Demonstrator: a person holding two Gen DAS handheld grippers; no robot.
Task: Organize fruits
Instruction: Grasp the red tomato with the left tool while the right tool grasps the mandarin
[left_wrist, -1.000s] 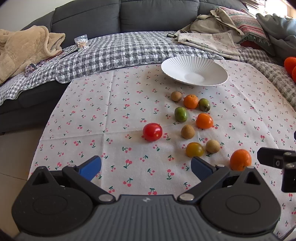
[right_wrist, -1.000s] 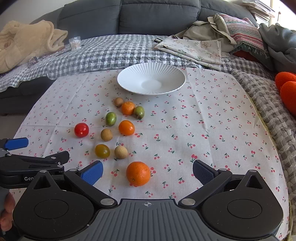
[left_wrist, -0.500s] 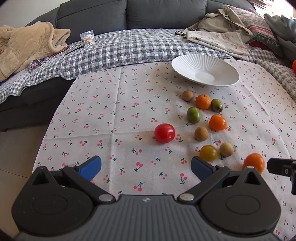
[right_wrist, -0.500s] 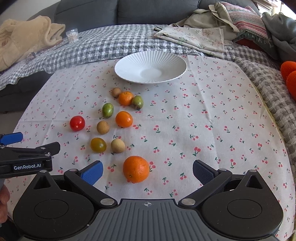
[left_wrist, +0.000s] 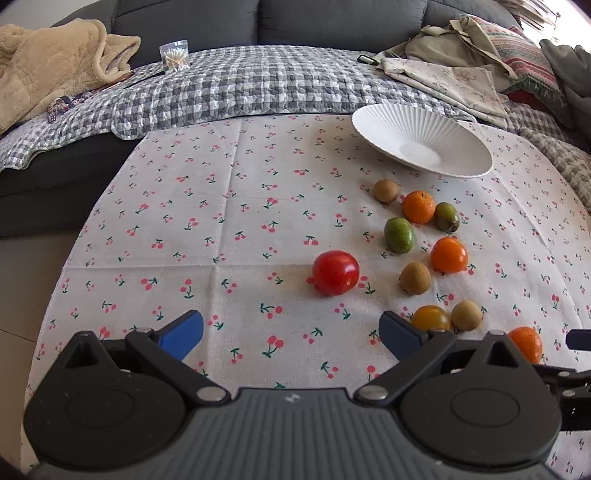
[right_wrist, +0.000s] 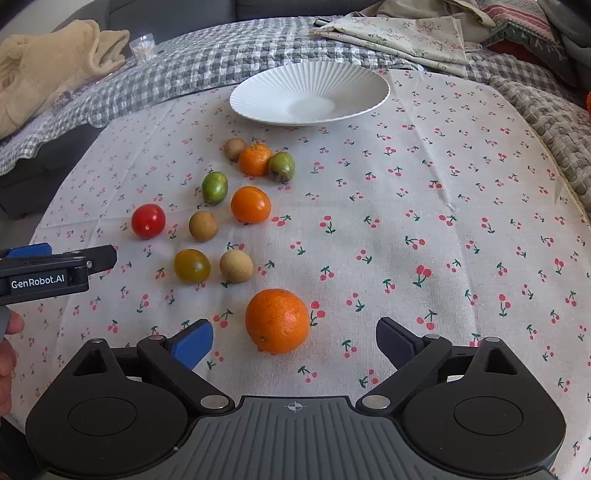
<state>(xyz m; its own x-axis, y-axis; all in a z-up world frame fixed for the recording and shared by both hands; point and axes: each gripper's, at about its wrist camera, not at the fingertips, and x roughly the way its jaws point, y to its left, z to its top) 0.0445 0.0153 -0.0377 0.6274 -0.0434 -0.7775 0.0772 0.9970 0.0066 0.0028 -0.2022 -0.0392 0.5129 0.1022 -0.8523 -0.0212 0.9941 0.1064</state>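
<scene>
A large orange (right_wrist: 277, 320) lies on the cherry-print cloth between the fingers of my right gripper (right_wrist: 293, 341). Its jaws are closing, and the blue pads stand clear of the orange on both sides. My left gripper (left_wrist: 290, 332) is open and empty, with a red tomato (left_wrist: 335, 272) just ahead of its fingertips. A white ribbed plate (right_wrist: 258, 107) stands empty at the back of the cloth. Between plate and grippers lie several small fruits: a mandarin (right_wrist: 255, 158), a green fruit (right_wrist: 214, 187), an orange tomato (right_wrist: 250, 204) and a brown round fruit (right_wrist: 203, 226).
One finger (right_wrist: 99, 258) of the left gripper reaches in at the left of the right wrist view, with a person's hand (right_wrist: 7, 350) below it. A checked quilt (left_wrist: 258, 85) on a dark sofa lies beyond the cloth, with a beige blanket (left_wrist: 48, 74) and folded fabrics (left_wrist: 454, 77).
Both grippers have sunk closer to the cloth. The orange now sits between the right fingers, which have drawn slightly inward. The red tomato looms larger ahead of the left gripper.
</scene>
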